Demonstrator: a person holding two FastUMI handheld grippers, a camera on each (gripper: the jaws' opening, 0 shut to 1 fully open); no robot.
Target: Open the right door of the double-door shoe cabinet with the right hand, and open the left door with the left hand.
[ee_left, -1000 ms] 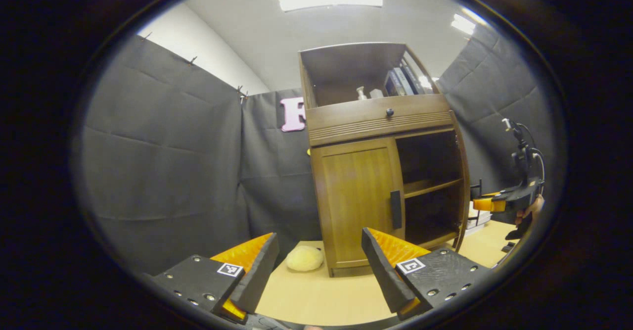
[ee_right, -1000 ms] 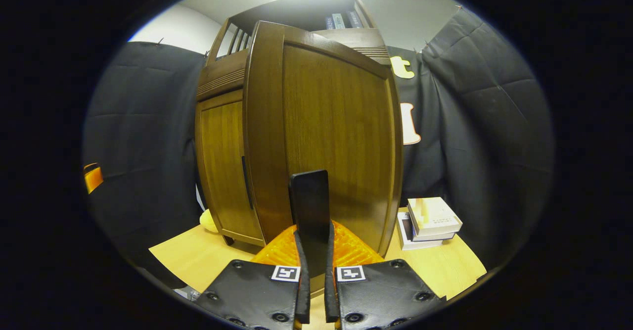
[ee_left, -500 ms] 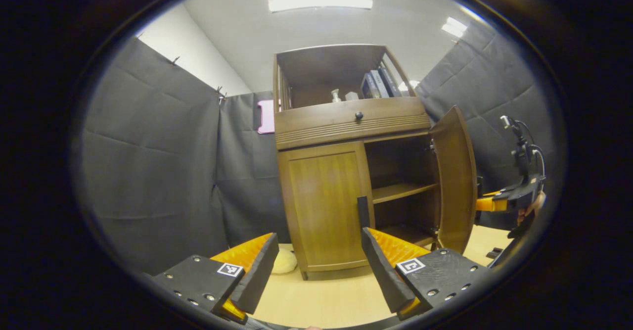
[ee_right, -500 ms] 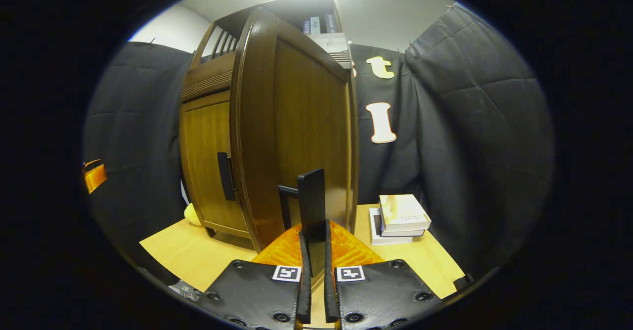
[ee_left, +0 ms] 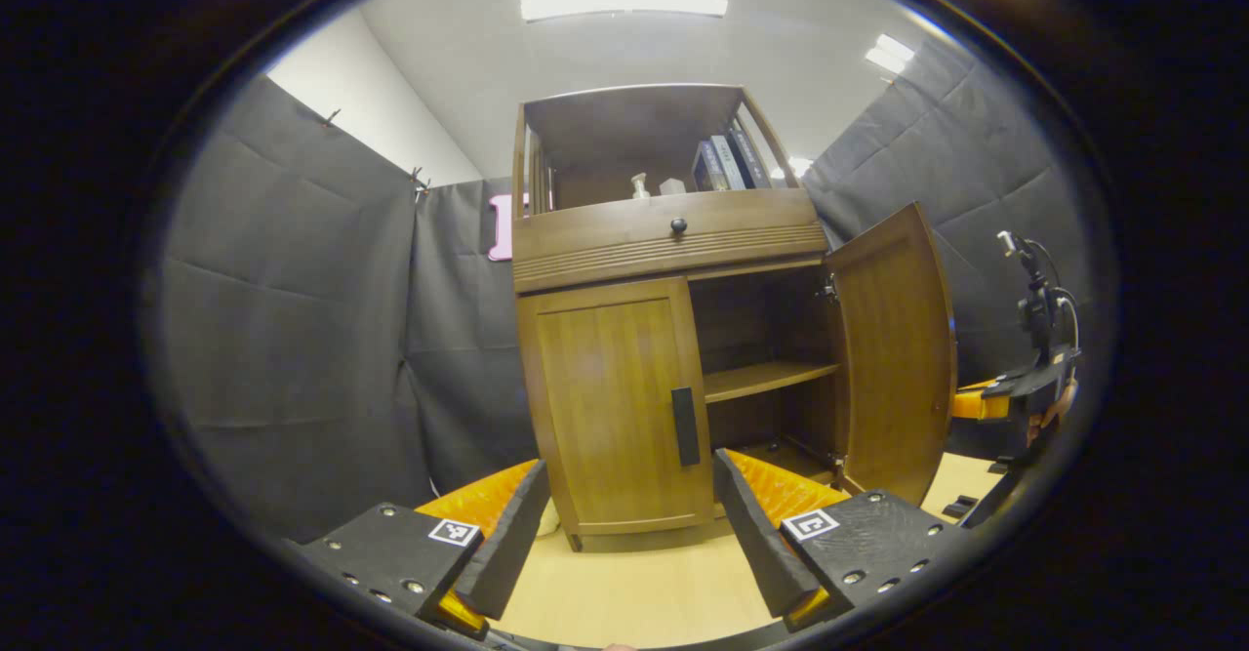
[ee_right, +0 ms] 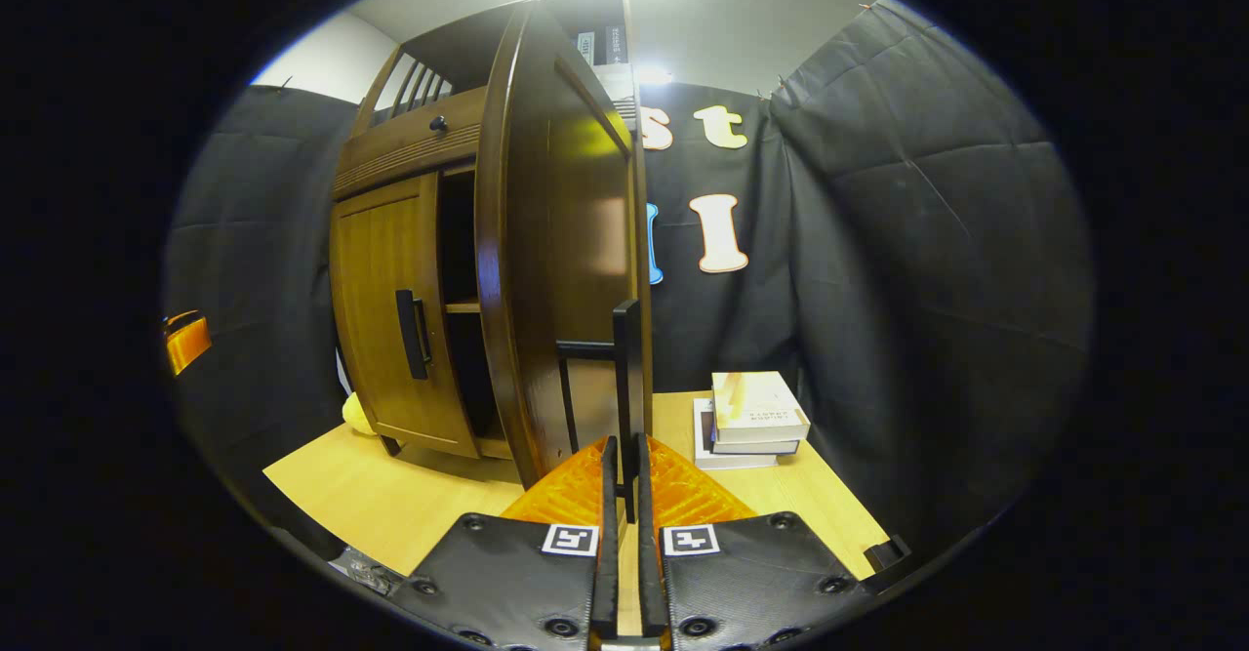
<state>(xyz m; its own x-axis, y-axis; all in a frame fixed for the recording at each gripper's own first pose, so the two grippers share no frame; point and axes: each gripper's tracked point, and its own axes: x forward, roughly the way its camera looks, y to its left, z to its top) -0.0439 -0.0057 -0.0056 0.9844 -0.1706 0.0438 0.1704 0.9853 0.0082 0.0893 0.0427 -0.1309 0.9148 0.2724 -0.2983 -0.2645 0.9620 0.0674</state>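
Shoe cabinet stands at the centre of the left gripper view on the pale wooden counter, with its right door swung wide open toward the right of the frame and its left door flat against the carcass. The left door's dark vertical handle sits on the door's right edge, just above the gap between the left claw's fingers. The left claw, at the bottom of that view, is released: its two fingers stand well apart, splayed to either side of the cabinet's base, and touch nothing. Behind the open door a wooden shelf crosses the dark interior. Above the doors runs a drawer front with a small round knob, and the open top compartment holds several books and a small pale bottle.

At the far right edge of the left gripper view the right claw shows small, held by a hand, just beside the open door's outer edge.

In the right gripper view the right door is seen almost edge-on, rising up the centre of the frame. The right claw, at the bottom centre, is clenched on that door's dark handle, whose upright bar runs down between the two fingers. Left of it the closed left door is in sight. A stack of books lies on the counter at centre right.
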